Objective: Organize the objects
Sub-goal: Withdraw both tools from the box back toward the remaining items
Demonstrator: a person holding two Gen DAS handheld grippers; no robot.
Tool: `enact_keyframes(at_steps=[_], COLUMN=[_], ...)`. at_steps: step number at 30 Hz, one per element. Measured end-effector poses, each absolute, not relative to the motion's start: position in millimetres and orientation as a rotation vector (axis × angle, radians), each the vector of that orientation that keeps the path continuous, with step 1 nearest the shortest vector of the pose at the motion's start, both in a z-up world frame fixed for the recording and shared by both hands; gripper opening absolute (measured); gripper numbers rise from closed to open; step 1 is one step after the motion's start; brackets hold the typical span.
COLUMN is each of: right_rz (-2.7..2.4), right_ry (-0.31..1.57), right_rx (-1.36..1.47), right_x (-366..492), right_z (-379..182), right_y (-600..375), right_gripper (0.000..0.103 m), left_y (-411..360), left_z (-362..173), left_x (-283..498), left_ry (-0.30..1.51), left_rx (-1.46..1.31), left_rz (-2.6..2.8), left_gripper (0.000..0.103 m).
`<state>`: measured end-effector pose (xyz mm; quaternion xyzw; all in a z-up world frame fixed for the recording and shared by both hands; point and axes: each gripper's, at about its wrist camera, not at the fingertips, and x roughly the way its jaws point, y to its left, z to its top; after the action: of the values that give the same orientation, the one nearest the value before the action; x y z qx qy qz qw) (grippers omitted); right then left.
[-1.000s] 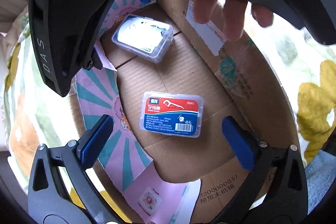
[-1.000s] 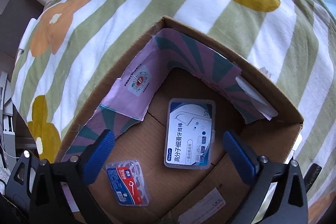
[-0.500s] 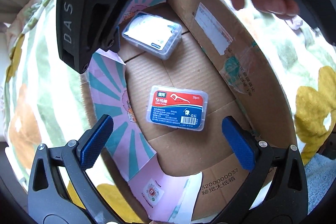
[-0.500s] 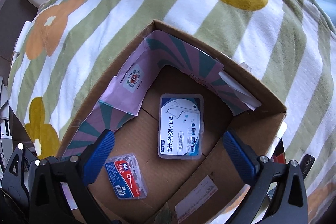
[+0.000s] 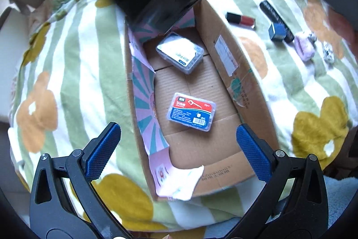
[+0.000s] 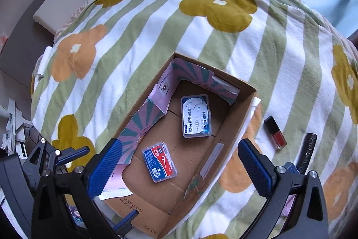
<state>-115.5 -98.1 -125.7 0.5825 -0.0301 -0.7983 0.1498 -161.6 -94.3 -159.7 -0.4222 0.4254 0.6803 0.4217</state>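
While both grippers hang spread, empty: left gripper [image 5: 178,141], right gripper [image 6: 180,157] above cardboard box [image 6: 240,124] on bed blanket [image 6: 156,21]. Inside: red floss-pick case [image 6: 159,161], white floss-pick case [image 6: 196,115]. Beside box: red lip-gloss tube [image 6: 275,133].

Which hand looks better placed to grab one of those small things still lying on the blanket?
Probably the right hand-held gripper: open and empty, with the red bottle and black tube beside it, outside the cardboard box. The left hand-held gripper faces the box.
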Motion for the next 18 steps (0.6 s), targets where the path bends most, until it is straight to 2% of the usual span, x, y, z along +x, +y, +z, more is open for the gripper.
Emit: enact_keyframes(at_steps=[8, 15, 18], right_rz=[-2.496, -2.662, -2.716], right_ry=[-0.144, -0.346, -0.361], right_rx=[1.635, 1.621, 1.621], right_x=[-62.0, 0.1, 23.2], right_z=[-73.0, -45.0, -36.3], right_y=[-49.1, 14.6, 40.4], right_gripper=[0.103, 0.103, 0.103], left_y=[-119.1, -115.0, -108.1], left_z=[-111.7, -82.6, -73.7], left_x=[-130.5, -103.1, -87.6], left_ry=[0.923, 0.785, 0.766], left_rx=[-1.052, -1.066, -1.043], left_rz=[1.750, 1.784, 1.788], left_gripper=[0.103, 0.103, 0.103])
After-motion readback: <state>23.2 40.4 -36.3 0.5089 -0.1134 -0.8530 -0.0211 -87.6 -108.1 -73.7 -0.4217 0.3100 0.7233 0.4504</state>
